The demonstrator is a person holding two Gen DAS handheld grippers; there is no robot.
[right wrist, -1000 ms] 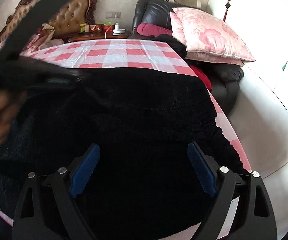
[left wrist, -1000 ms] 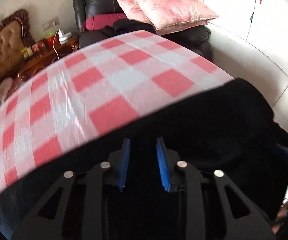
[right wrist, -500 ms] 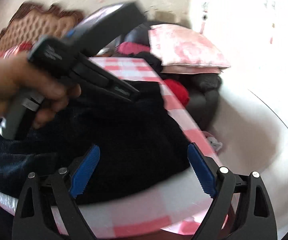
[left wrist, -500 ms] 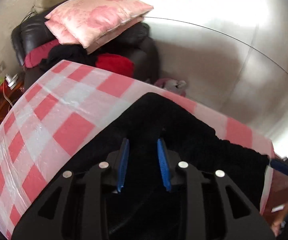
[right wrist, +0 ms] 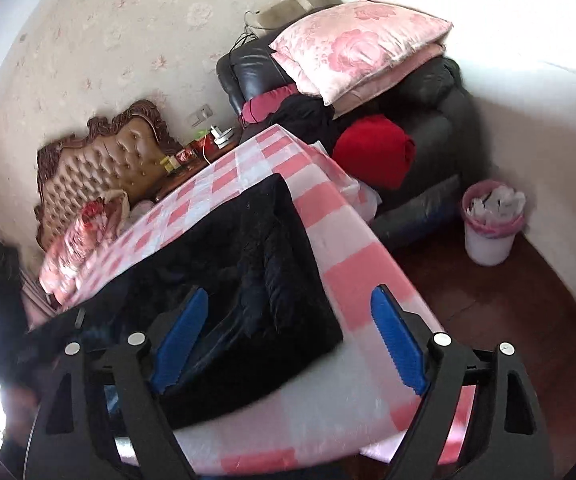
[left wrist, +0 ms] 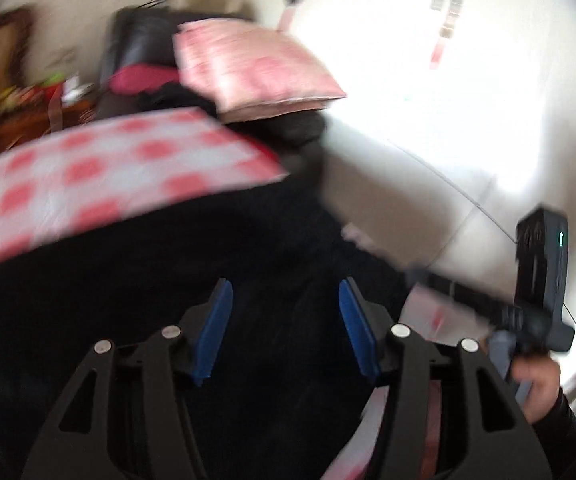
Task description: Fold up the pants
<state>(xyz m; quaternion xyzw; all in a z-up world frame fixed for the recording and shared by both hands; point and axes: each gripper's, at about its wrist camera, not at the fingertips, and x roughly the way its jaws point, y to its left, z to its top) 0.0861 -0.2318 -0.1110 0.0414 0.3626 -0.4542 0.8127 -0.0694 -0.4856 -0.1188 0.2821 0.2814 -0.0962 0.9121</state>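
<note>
Moved: the left gripper (left wrist: 286,326), near-closed half a second ago, now stands spread with nothing between its pads; both cameras have swung, the left one still blurring.
Pants (right wrist: 248,264): black, lying in a folded block on the checked table (right wrist: 351,280), near its right edge.
Right gripper (right wrist: 288,340): spread wide, empty, above the near right corner of the pants.
Key relation: the pants lie ahead of and below both grippers; long axis runs away from the right camera, along the table edge.
Nearer: cannot tell; both hang close over the cloth.
Hard to see: left view smeared; folds lost in black; near-left cloth hidden behind the left gripper's body.
</note>
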